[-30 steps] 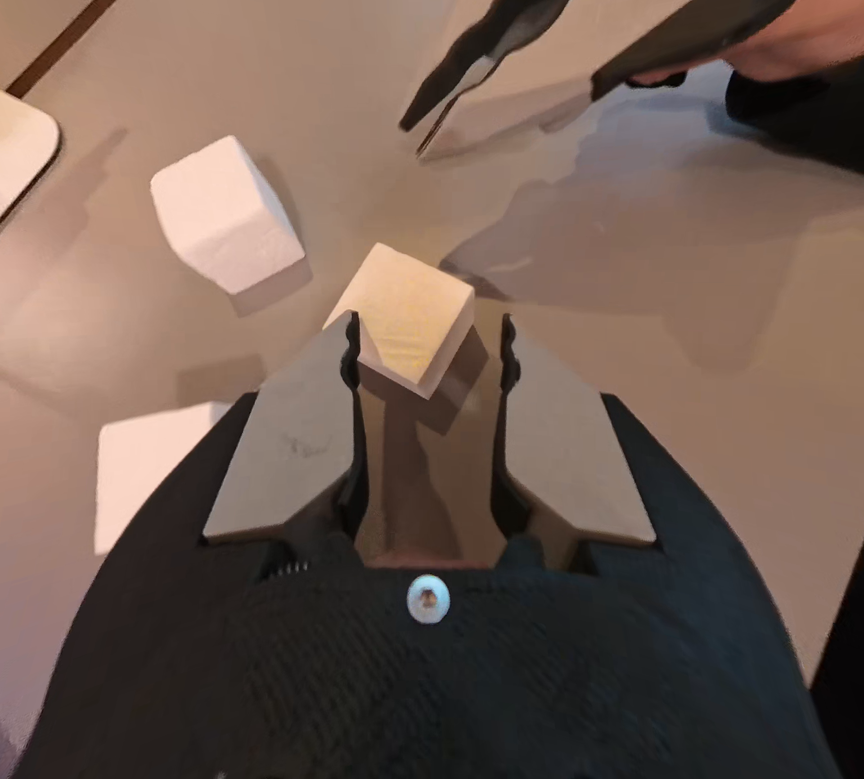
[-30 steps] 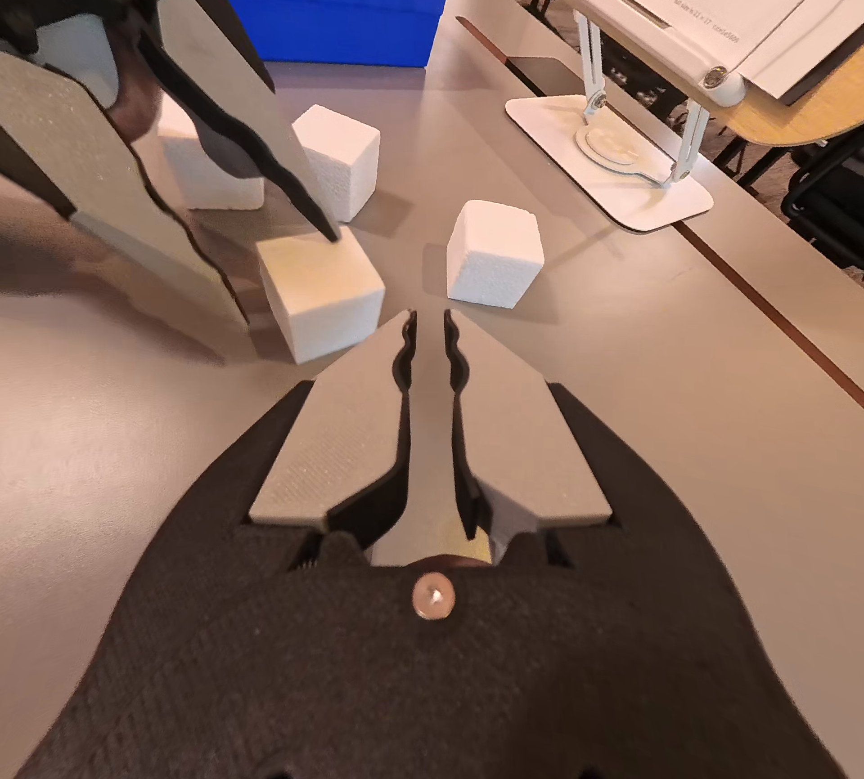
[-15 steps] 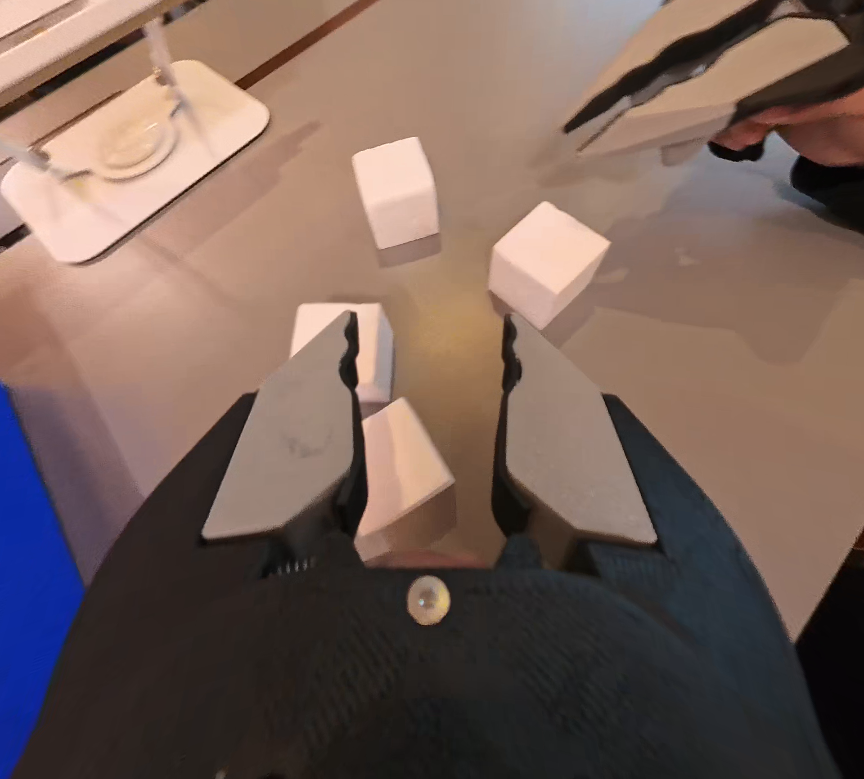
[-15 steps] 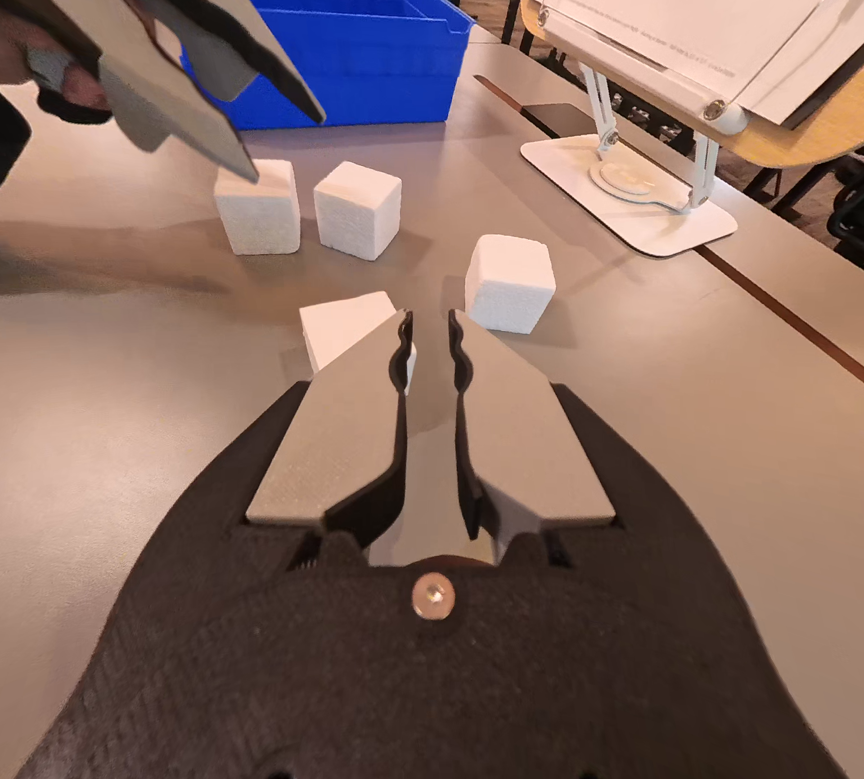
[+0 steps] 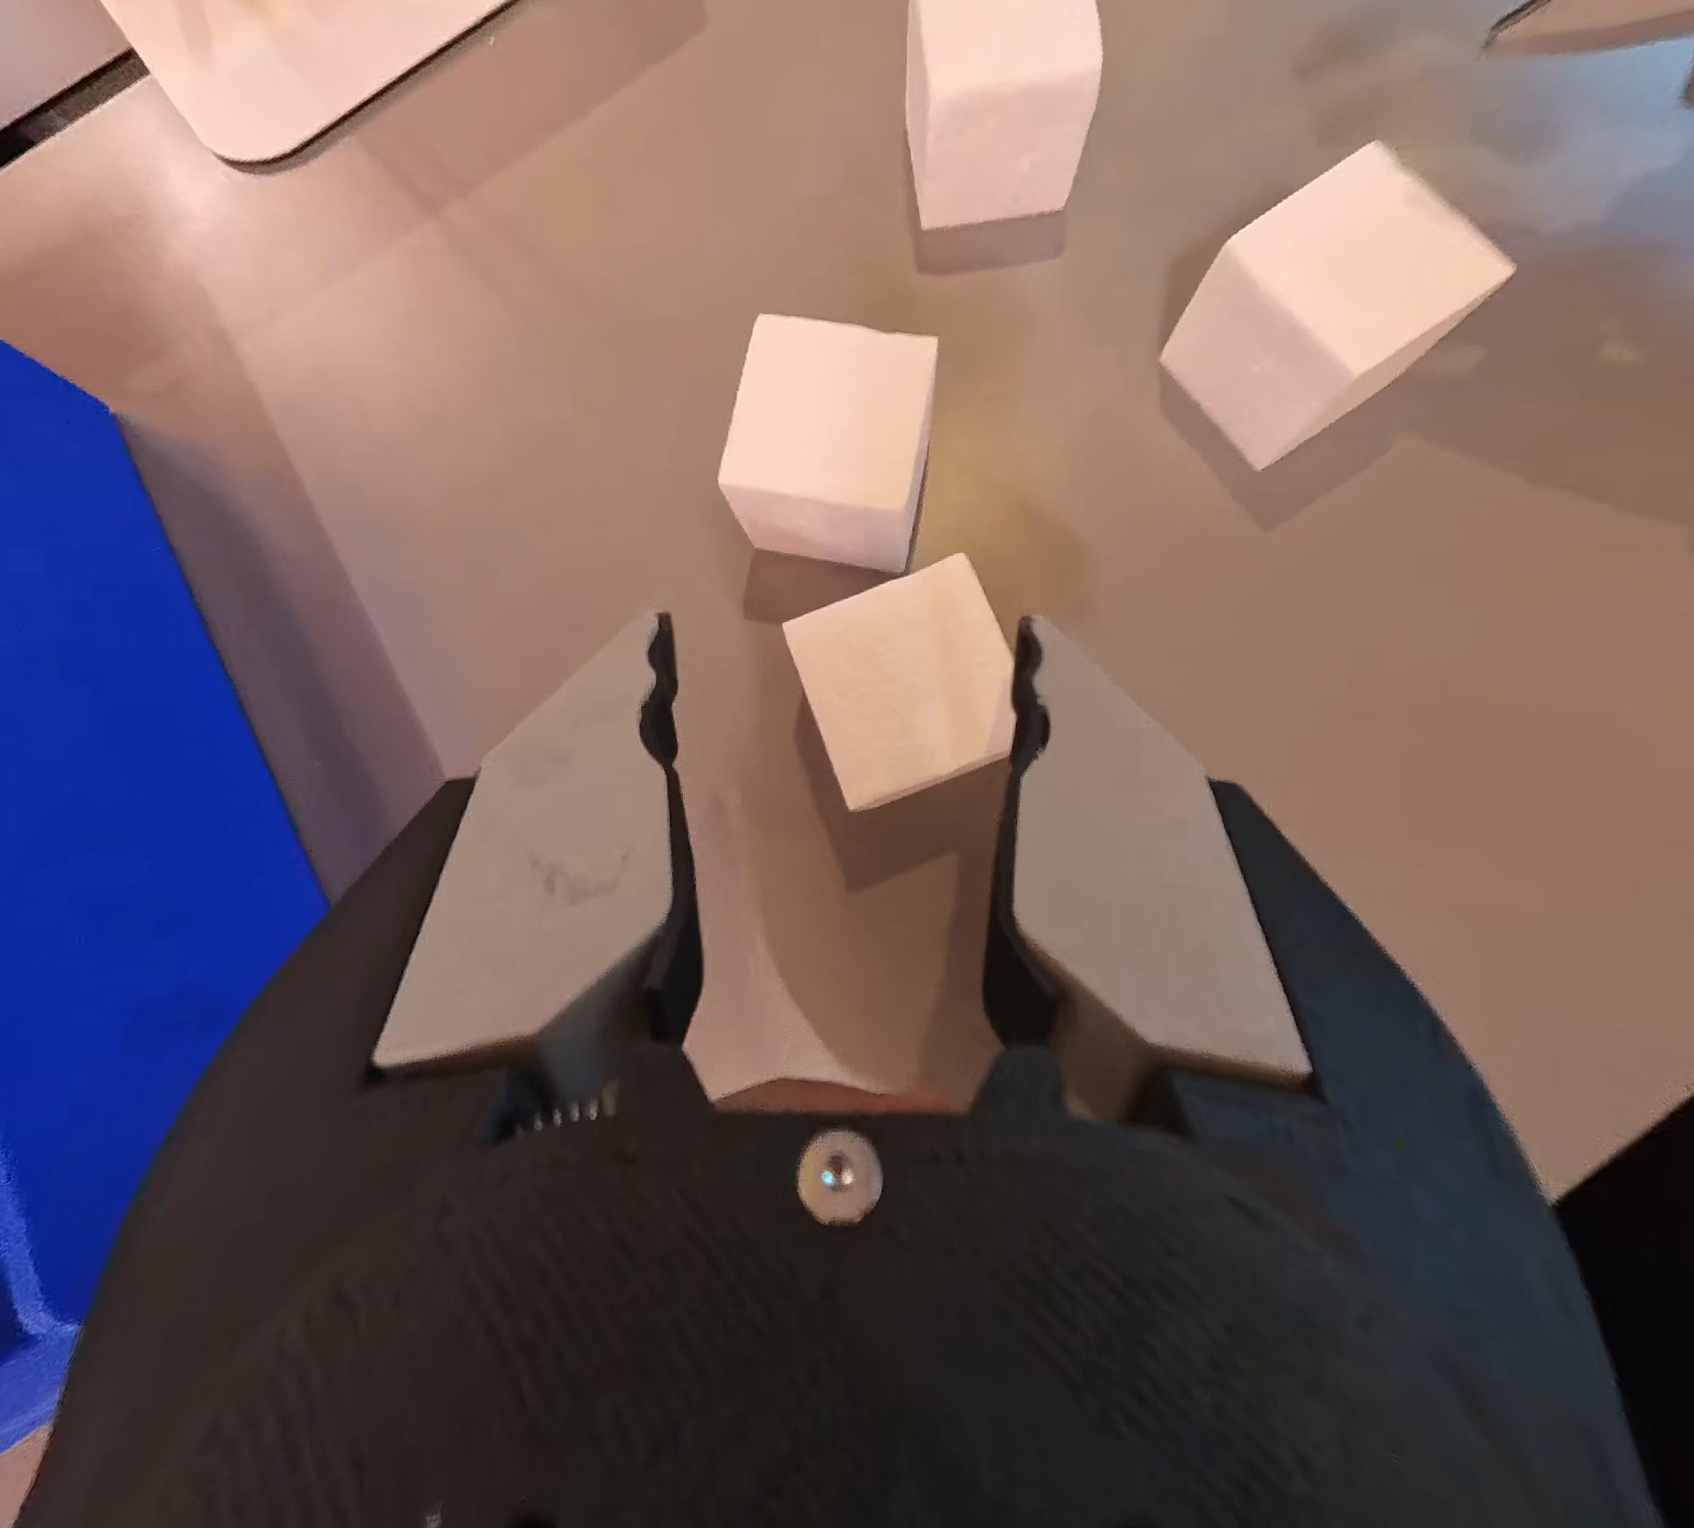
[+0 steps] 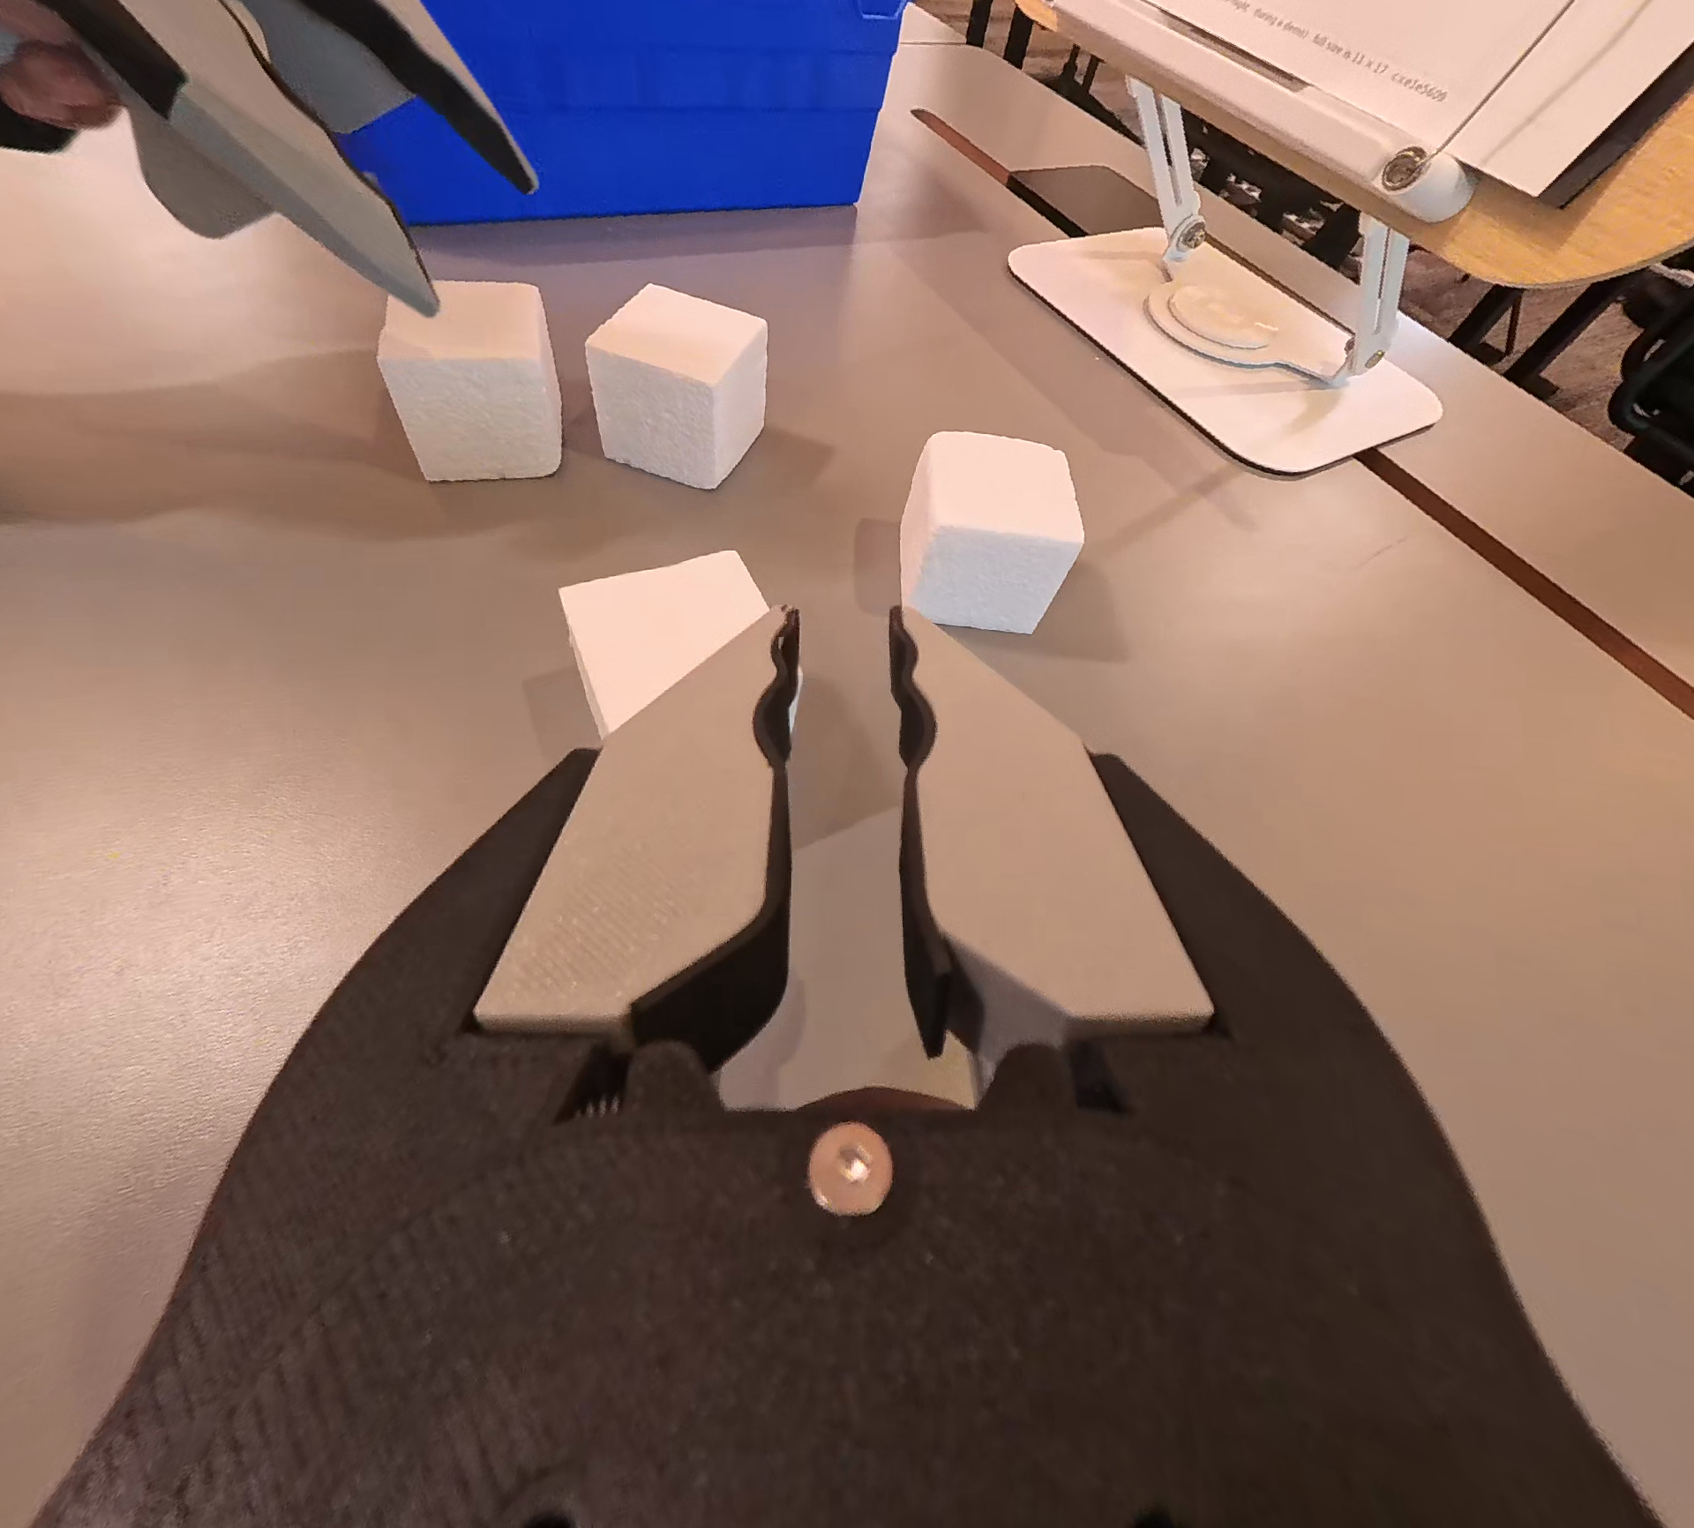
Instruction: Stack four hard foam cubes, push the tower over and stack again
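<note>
Now I am lowering the left tool (image 5: 841, 691), jaws spread, over the nearest foam cube (image 5: 903, 682), which sits skewed between them on the surface (image 5: 458, 384). I am judging that squaring to its flat faces matters before closing. The right tool (image 6: 841, 664) is waiting, narrowly parted, empty. The other three cubes (image 6: 676, 384) are lying apart, unstacked.

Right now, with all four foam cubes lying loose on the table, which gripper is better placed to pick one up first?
Left. The left gripper is open, angled down over the nearest cube, which sits between its fingers. The right gripper is nearly closed, with a cube off to its side.
</note>
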Demonstrator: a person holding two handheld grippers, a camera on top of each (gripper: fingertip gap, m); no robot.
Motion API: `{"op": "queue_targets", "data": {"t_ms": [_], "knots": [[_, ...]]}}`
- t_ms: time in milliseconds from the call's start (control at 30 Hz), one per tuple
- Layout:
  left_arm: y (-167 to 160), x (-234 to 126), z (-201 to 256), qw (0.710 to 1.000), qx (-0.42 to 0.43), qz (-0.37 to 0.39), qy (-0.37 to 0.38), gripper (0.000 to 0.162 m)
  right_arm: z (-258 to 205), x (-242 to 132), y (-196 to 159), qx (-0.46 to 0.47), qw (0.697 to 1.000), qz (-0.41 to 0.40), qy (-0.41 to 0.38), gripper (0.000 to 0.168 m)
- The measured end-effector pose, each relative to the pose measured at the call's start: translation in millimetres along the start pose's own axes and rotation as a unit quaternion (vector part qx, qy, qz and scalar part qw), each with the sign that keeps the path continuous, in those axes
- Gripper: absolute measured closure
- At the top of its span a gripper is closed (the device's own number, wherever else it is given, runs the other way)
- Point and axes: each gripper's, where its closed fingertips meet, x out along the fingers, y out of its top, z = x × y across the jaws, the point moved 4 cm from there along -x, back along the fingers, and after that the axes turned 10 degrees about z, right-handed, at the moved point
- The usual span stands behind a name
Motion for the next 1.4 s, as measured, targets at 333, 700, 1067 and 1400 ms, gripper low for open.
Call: {"op": "queue_targets", "data": {"t_ms": [333, 700, 1067, 1400], "knots": [[-24, 15, 13, 0.995, 0.023, -0.095, -0.001, 0.089, 2, -1, 0, -0.003, 1.000, -0.001, -0.006, 0.151], [-35, 7, 12, 0.993, 0.036, -0.110, -0.038, 0.097, 2, -2, 1, -0.005, 1.000, 0.000, -0.006, 0.152], [-39, 1, 3, 0.993, 0.028, -0.106, -0.031, 0.098, 2, -1, -1, -0.007, 1.000, -0.004, -0.006, 0.152], [-44, 15, 8, 0.991, 0.036, -0.123, -0.046, 0.103, 2, -1, -1, -0.006, 1.000, -0.003, -0.006, 0.152]]}}
